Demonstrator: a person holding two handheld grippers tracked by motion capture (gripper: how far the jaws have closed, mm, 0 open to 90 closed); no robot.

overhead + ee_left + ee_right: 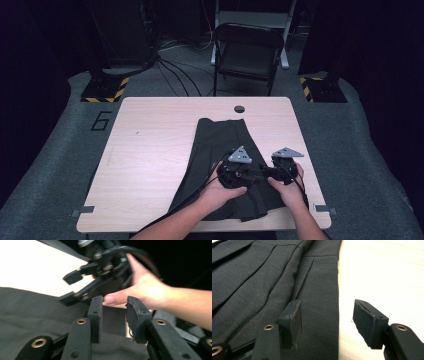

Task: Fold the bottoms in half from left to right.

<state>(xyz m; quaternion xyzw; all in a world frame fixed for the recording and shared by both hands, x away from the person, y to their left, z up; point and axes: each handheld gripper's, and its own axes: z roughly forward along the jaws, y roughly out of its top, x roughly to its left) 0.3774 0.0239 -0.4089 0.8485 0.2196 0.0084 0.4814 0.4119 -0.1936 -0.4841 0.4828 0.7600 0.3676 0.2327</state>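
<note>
A dark grey pleated garment (220, 145) lies flat on the light wooden table (150, 150), running from the middle to the front edge. Both hands hold grippers over its lower right part. My left gripper (240, 170) hovers over the cloth (30, 312); in the left gripper view it (115, 301) is open with nothing between its jaws. Just beyond stand the right hand's thumb (117, 298) and the right gripper (70, 288), also open. In the right gripper view my right gripper (327, 305) straddles the garment's right edge (335, 302), one jaw over cloth, the other over bare table (387, 270).
A cable hole (239, 109) sits at the table's far edge. Behind the table stand a folding chair (247, 50) and two posts on yellow-black striped bases (105, 90) (322, 90). Cables run across the grey floor (170, 75). The table's left half is bare wood.
</note>
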